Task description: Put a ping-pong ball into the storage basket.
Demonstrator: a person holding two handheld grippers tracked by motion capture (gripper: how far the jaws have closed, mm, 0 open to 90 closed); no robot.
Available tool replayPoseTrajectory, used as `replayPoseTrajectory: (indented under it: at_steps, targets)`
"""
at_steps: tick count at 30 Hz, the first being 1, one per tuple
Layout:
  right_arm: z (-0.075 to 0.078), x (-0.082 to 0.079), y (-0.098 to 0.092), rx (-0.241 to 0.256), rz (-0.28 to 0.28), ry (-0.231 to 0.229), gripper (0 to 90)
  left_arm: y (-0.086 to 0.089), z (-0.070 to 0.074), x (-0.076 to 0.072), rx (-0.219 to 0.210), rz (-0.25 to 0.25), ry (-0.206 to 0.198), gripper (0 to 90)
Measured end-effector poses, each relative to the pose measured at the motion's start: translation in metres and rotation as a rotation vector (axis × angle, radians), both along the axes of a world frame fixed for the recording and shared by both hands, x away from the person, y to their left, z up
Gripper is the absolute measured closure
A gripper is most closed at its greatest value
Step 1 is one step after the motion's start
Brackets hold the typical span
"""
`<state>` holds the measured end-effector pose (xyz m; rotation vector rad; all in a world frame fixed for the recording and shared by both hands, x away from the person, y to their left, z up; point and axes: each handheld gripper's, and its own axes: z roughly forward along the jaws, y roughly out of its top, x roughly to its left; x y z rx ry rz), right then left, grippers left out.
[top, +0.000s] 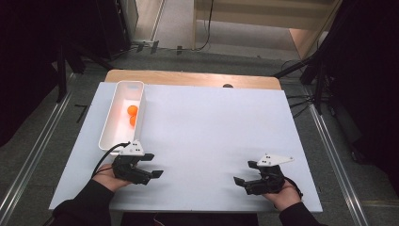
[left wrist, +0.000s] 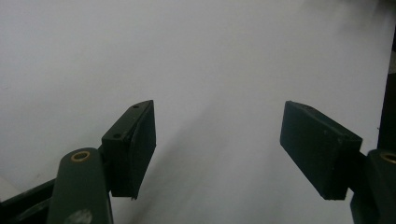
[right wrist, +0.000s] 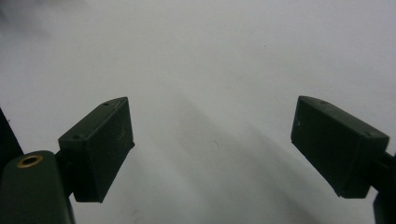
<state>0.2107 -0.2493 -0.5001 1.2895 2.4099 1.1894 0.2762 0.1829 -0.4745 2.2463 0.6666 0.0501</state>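
Overhead first: we hold the left gripper (top: 154,165) near the front-left of the white table (top: 211,122), its jaws spread wide with nothing between them, pointing toward the middle of the board. Our left hand (top: 109,178) wraps its body, and a black cable loops off its rear. Just beyond it stands a long white bin (top: 109,123), its near end close to the gripper's grey plate but not touching the jaws. Two orange balls (top: 133,111) lie inside, toward the bin's far half and against its right wall — one just behind the other. Across the table, well apart, we hold the right gripper (top: 245,172) at the front-right, jaws likewise wide and empty, aimed inward toward the left one; our right hand (top: 282,194) grips it from behind. A wooden tabletop edge (top: 188,77) shows past the white board.

Next, the left gripper view: the left gripper (left wrist: 217,140) looks along its two black jaws, set far apart, with bare white surface between and ahead of them.

Lastly, the right gripper view — the right gripper (right wrist: 212,144) shows the same: two jaws wide apart, holding nothing, over plain white table with a faint shadow under them.
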Motion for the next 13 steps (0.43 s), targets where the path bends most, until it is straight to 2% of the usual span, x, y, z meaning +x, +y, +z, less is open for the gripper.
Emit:
replayPoseTrajectory:
  at_steps: [13]
  targets:
    - [-0.0005,0.0005,-0.0002,-0.003,0.006,0.000,11.6,-0.0006,-0.0007,0.0004,0.006,-0.007,0.005,27.1]
